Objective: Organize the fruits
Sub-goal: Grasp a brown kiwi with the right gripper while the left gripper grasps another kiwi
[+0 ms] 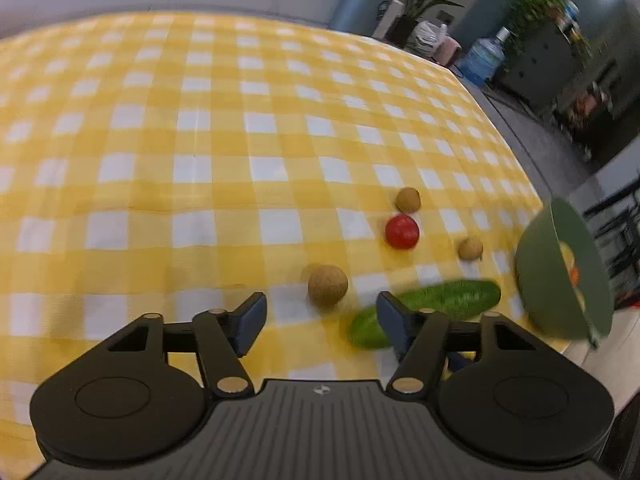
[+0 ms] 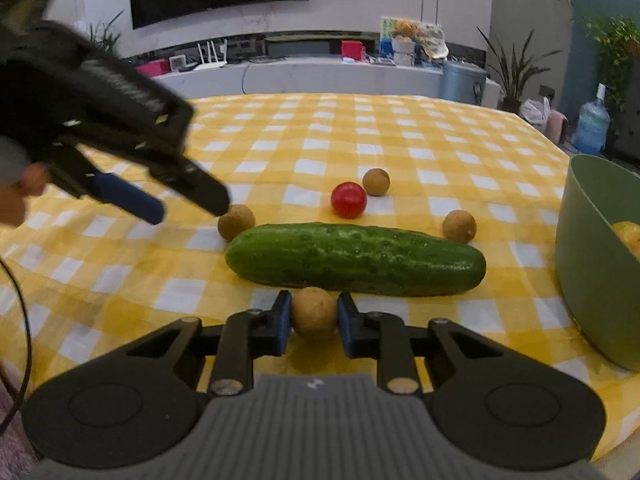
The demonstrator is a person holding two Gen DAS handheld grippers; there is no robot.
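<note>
Right tongs (image 2: 314, 318) clamp a brown fruit (image 2: 314, 312), seen only in the right wrist view; left tongs (image 1: 320, 322) gape, empty, lower centre.

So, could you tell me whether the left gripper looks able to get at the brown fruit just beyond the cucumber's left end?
Probably yes: the left gripper hangs open right beside that brown fruit, with nothing between them; the cucumber lies just behind it.
</note>
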